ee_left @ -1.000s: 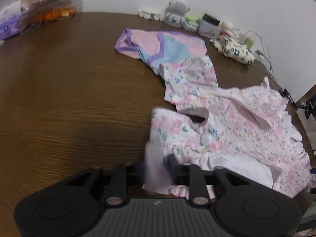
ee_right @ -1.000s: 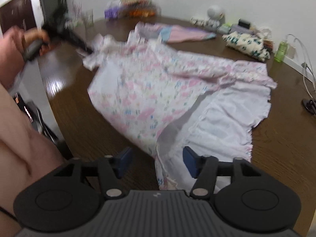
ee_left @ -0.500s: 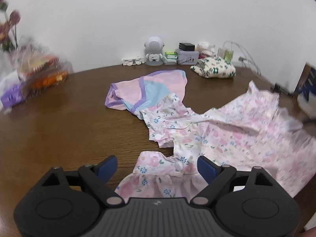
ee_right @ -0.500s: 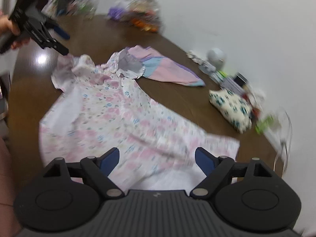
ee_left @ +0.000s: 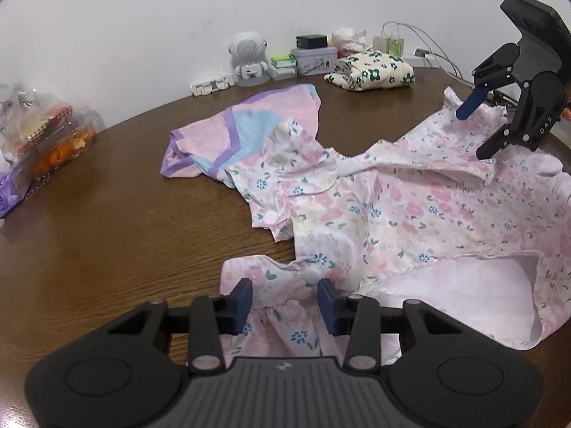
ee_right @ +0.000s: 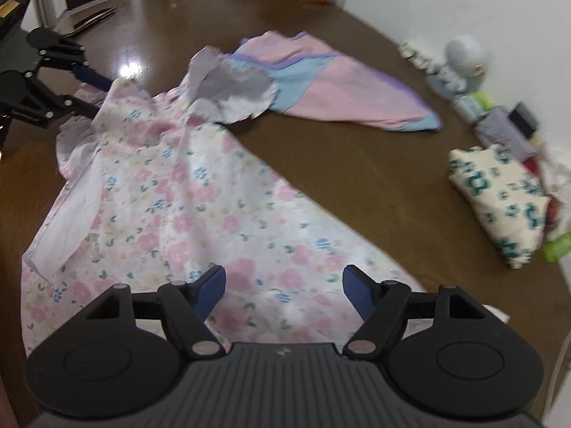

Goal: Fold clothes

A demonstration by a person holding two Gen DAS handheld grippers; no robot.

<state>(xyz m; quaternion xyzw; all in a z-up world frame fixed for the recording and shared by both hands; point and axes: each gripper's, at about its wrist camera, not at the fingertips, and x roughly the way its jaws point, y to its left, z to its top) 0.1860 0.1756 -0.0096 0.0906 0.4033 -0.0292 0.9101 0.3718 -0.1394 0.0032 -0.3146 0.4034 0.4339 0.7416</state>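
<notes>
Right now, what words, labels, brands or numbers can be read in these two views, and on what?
"DAS": printed in white on the side of the right tool, seen from the left wrist.
Label on the left tool, seen from the right wrist: too blurred to read.
Printing on the grey tin by the wall: too small to read.
Nothing else is legible.

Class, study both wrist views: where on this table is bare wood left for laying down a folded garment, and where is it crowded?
Free: the wide wood between the snack bags and the floral dress; also a strip between the dress and the folded floral cloth. Crowded: the wall edge around the robot toy.
</notes>
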